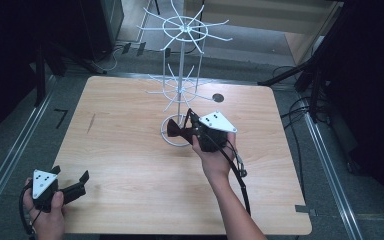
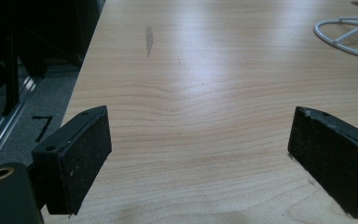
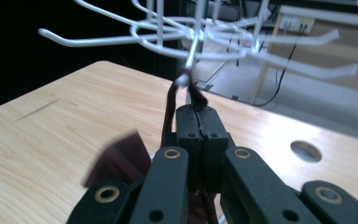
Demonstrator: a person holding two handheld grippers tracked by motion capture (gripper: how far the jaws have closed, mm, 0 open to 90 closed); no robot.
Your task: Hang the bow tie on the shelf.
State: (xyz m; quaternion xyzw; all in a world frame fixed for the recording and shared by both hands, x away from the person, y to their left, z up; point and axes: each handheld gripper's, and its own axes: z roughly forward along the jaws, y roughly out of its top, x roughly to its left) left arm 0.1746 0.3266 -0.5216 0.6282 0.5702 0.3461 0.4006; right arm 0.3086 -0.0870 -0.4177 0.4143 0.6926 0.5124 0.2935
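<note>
My right tool [image 3: 200,112] pinched a dark loop [image 3: 170,105] at a hook [image 3: 182,80] of the white rack [image 1: 181,75] mid-surface; next I'd judge slipping it over the tip, left tool [image 1: 75,187] spread near the surface's near-left corner.

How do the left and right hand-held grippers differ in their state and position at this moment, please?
The left hand-held gripper has its jaws wide apart and nothing between them; the right hand-held gripper is shut on a dark strap. The left sits low at the table's near corner; the right is raised beside the white wire rack. Both carry a grey plate.
</note>
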